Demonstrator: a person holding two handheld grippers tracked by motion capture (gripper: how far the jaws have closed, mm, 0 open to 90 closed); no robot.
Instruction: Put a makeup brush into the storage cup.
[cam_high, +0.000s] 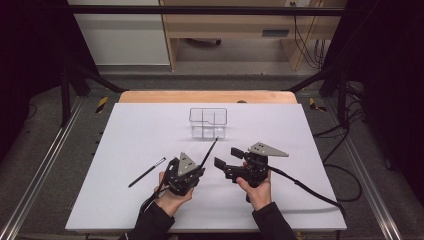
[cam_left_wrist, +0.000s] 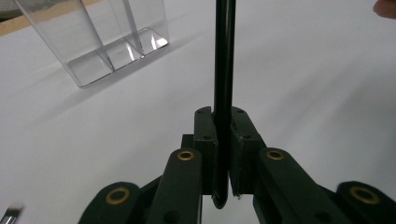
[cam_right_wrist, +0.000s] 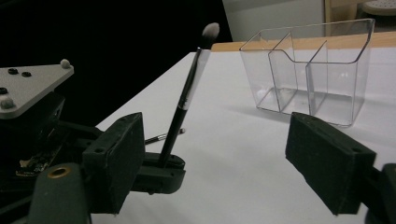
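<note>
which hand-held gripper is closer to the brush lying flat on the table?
Left. Left hand-held gripper sits just right of the loose brush; right hand-held gripper is farther right, beyond it.

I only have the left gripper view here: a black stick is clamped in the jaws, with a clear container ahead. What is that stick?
Observer: A makeup brush; the right gripper view shows its pale bristle tip pointing up.
Operator: Is the right gripper doing anything?
Observer: The right gripper is open and holds nothing, just beside the left gripper.
Operator: Any other brushes about?
Observer: One more, the second brush, lies flat on the white table to the left of the left gripper.
Operator: Is the container loaded?
Observer: The clear organizer has three compartments, and all look empty.
</note>
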